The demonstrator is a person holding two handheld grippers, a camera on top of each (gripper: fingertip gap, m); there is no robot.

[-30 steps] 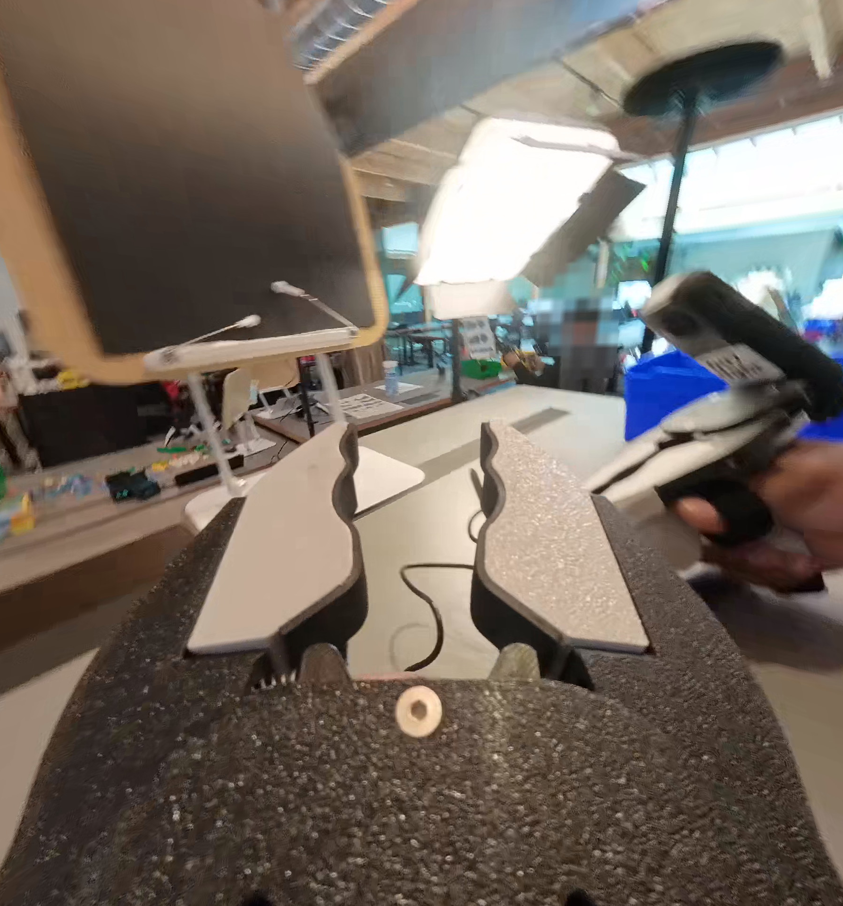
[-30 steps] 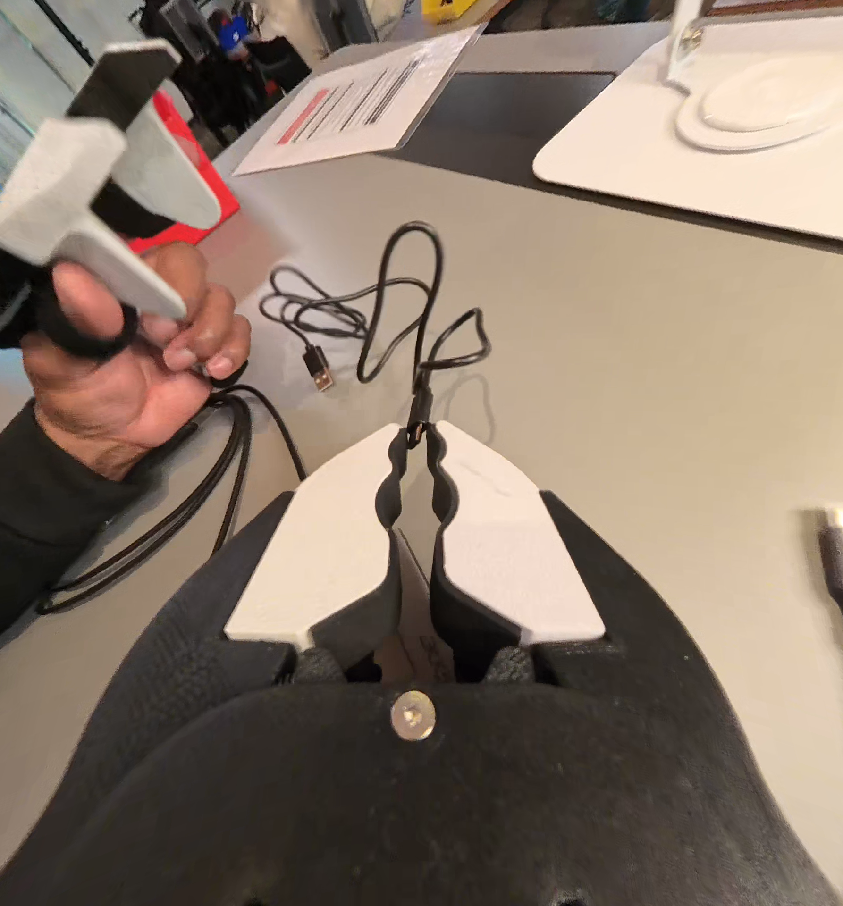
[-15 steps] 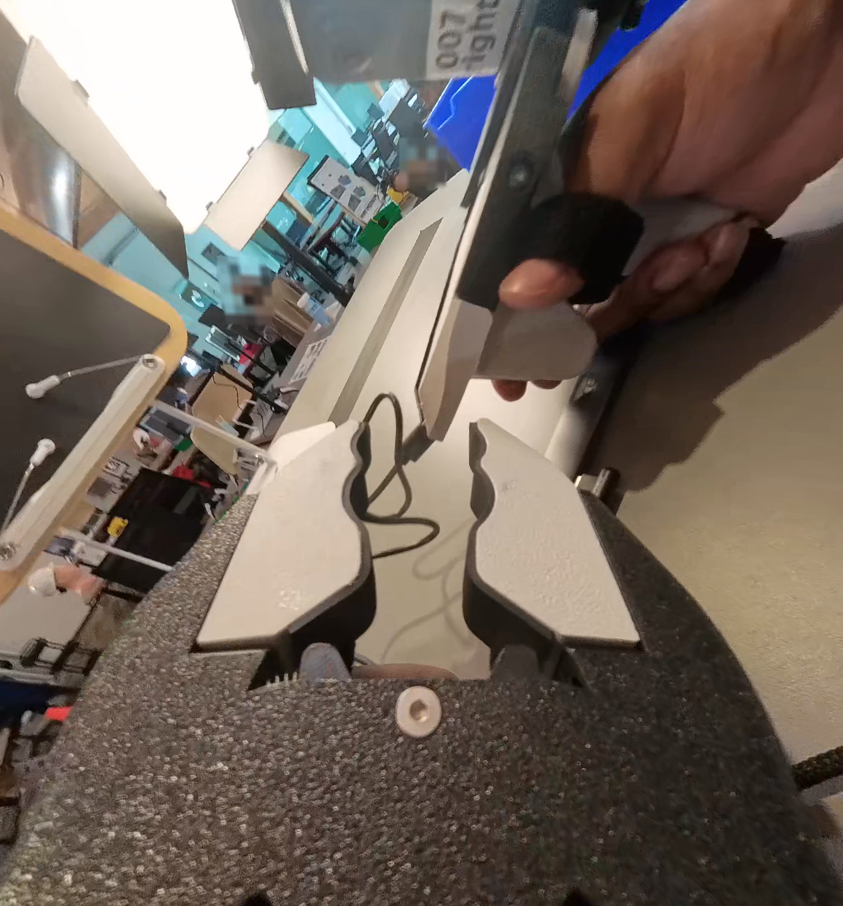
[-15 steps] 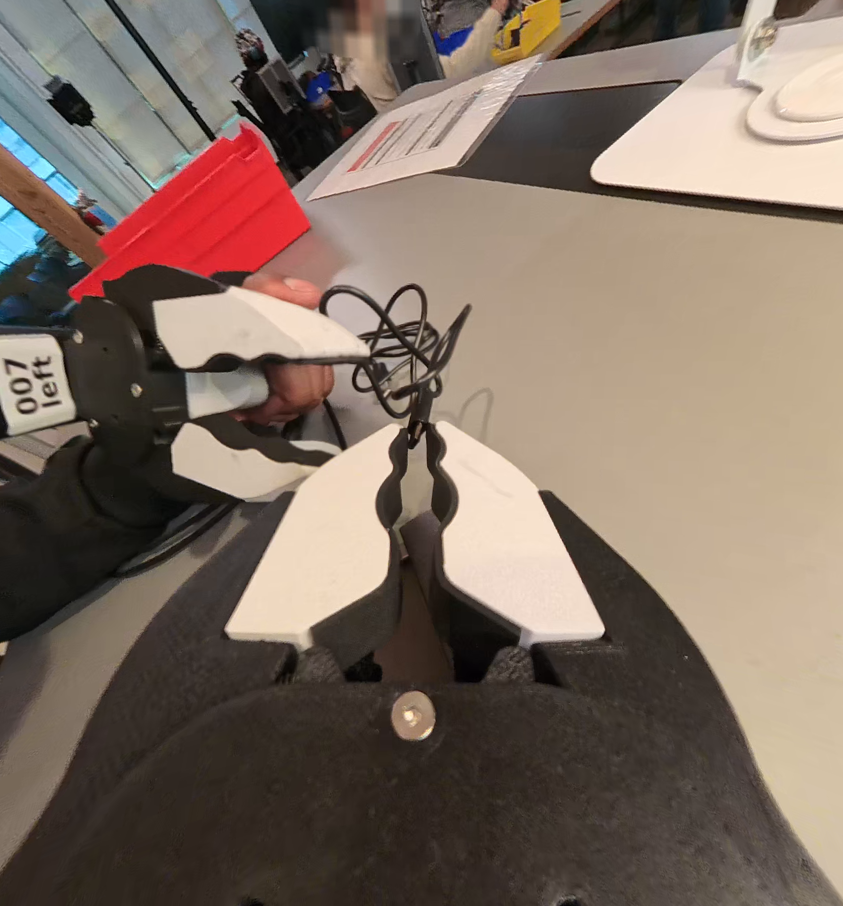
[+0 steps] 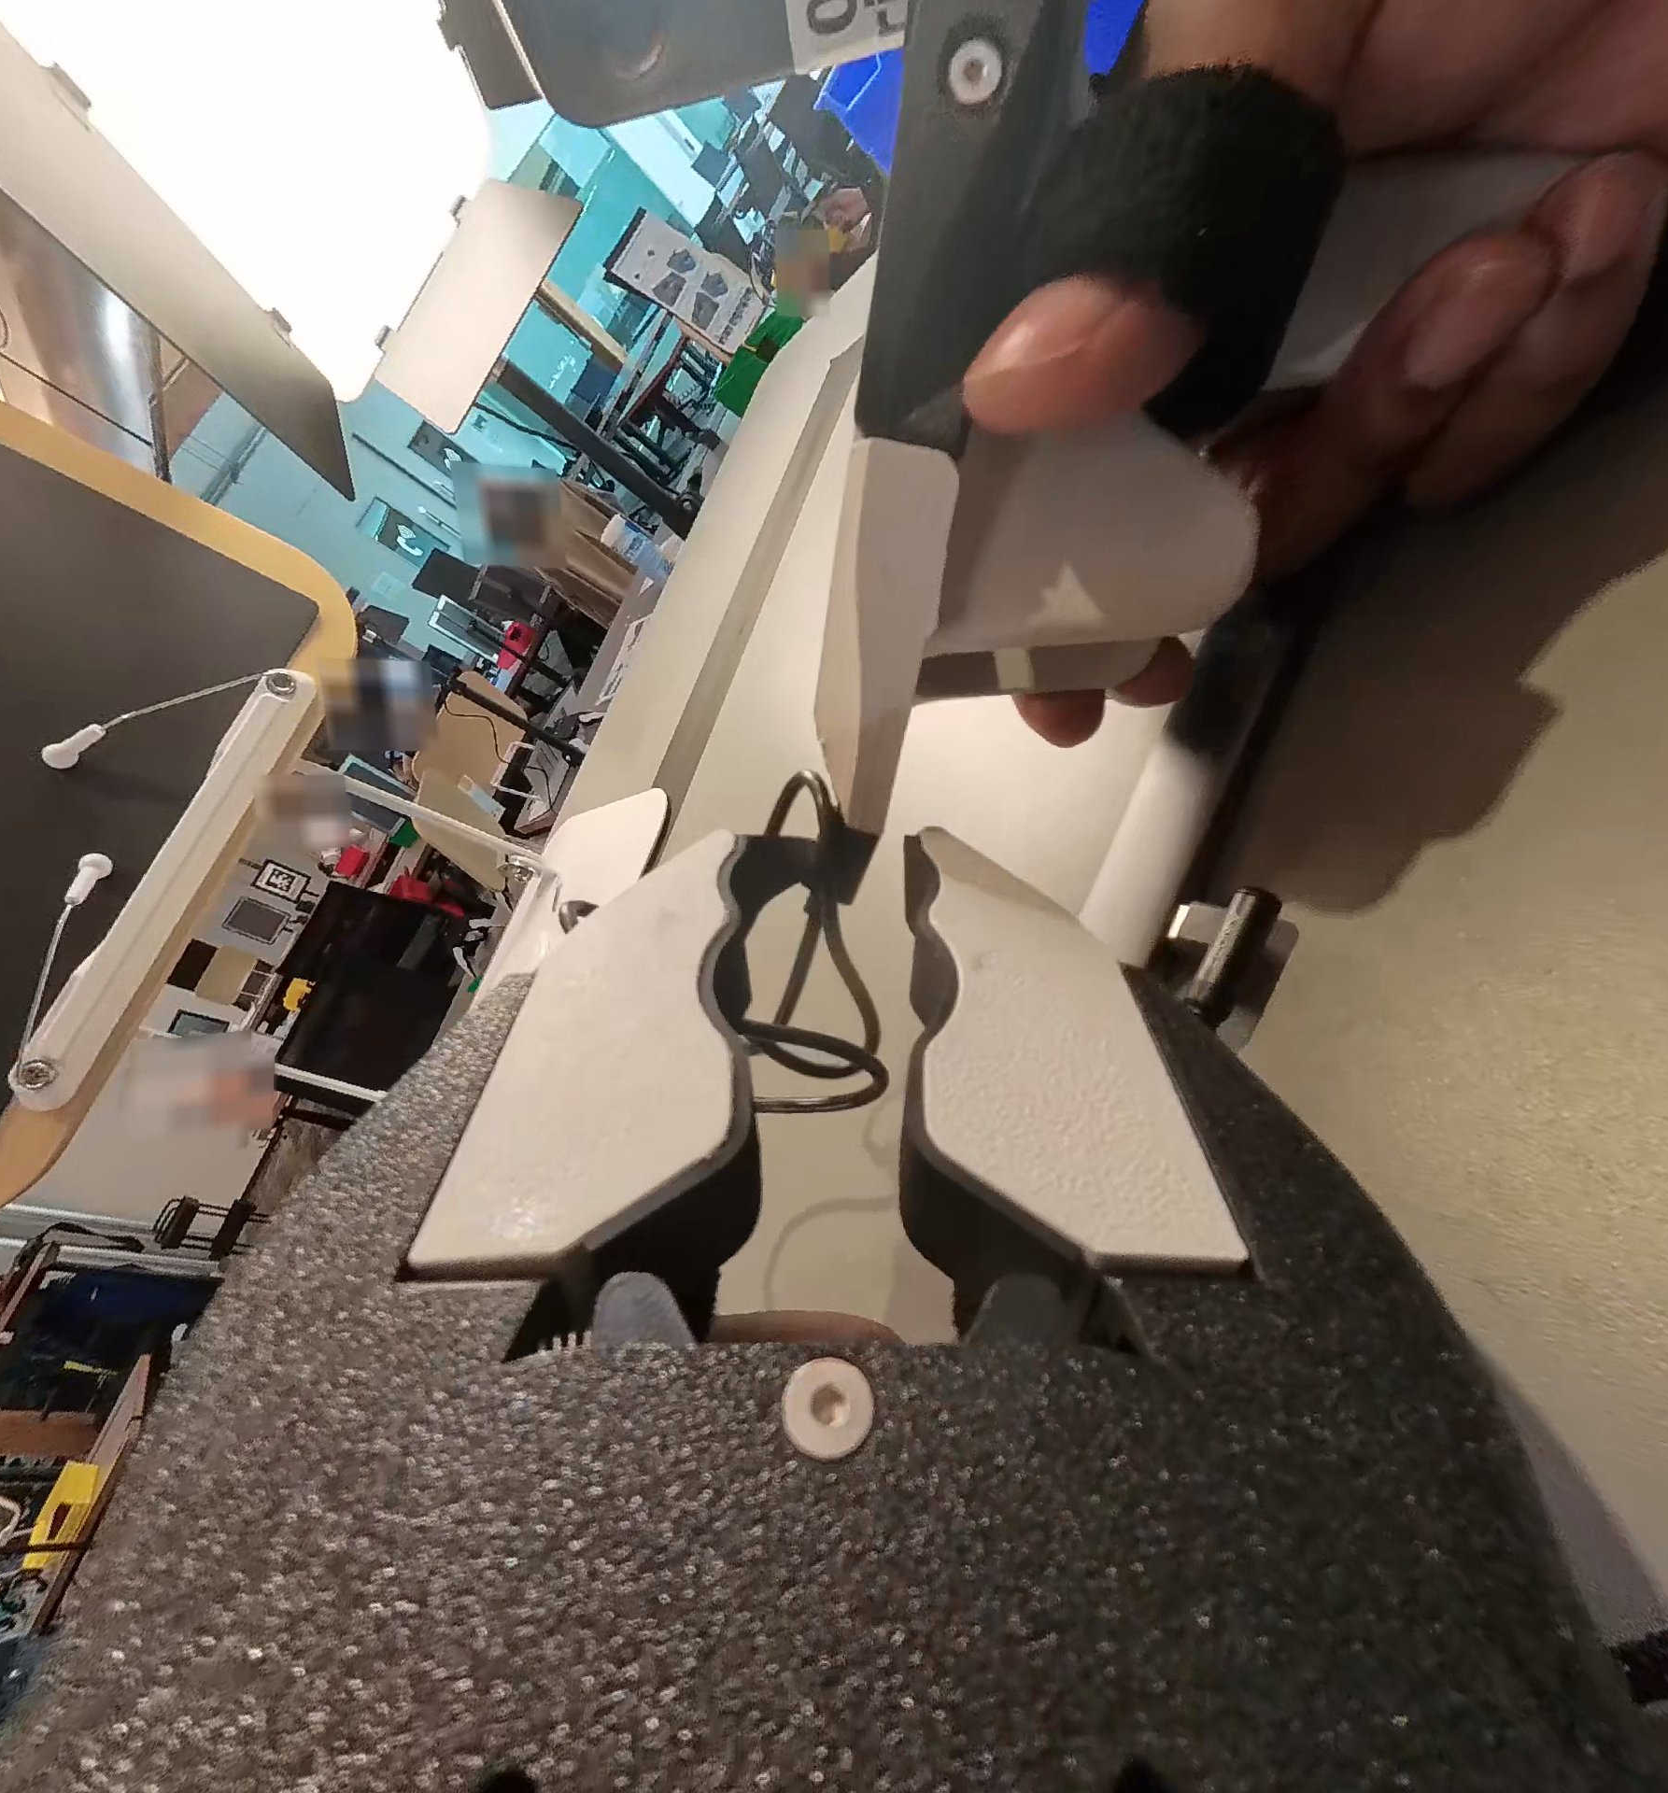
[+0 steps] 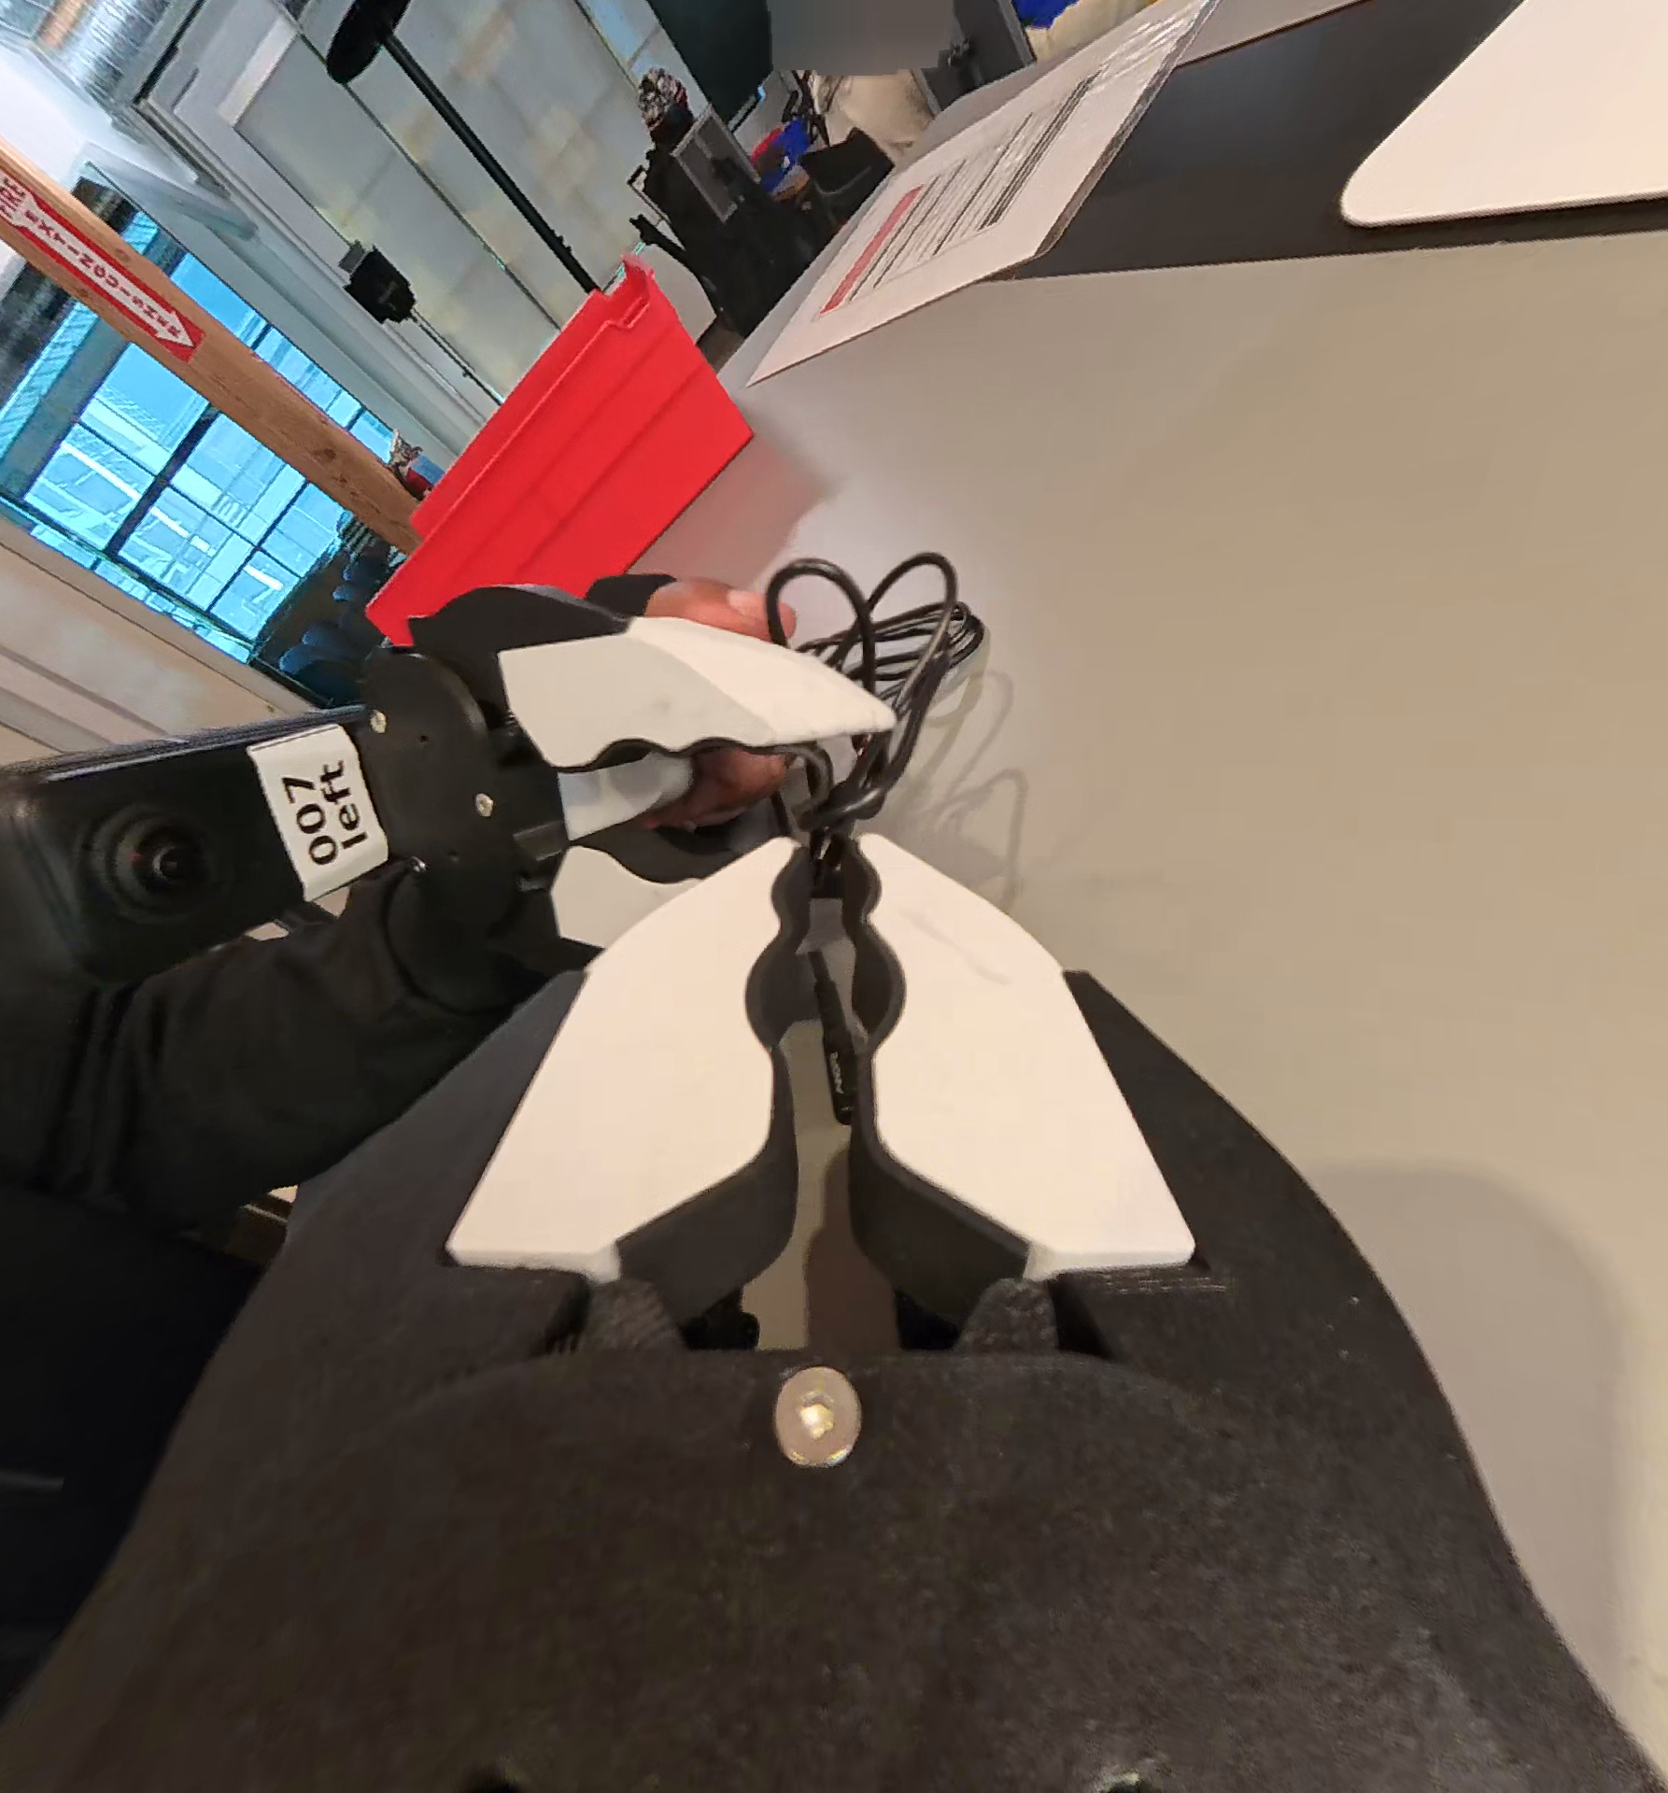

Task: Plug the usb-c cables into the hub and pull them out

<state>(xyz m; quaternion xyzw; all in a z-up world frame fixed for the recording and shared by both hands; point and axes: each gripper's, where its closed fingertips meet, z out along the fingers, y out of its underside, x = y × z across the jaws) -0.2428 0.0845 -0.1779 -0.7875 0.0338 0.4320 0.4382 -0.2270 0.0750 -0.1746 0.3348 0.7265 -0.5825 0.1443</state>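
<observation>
The right gripper (image 6: pixel 825 863) is clamped on a thin black usb-c cable (image 6: pixel 835 1028), whose plug end runs back between the two white fingers (image 6: pixel 966 1048) toward the camera while the rest of the cord leaves past the tips and gathers in a loose tangle of loops (image 6: pixel 893 631) above the grey table (image 6: pixel 1296 582). The left gripper (image 5: pixel 820 854) stands with its fingers apart, tips on either side of the same cable where it hangs from the right gripper's tips (image 5: pixel 854 776), the cord's loops (image 5: pixel 811 1028) showing in the gap between them; it grips nothing. In the right wrist view the left gripper (image 6: pixel 850 752) comes in from the left, held in a hand (image 6: pixel 723 699) with a black sleeve (image 6: pixel 180 1067), its tips right at the cable beside the right gripper's tips. A red bin (image 6: pixel 568 466) lies farther back at the table's edge, a printed sheet (image 6: pixel 985 184) beyond it, and a white mat's corner (image 6: pixel 1538 116) at upper right. The hub cannot be made out with certainty
</observation>
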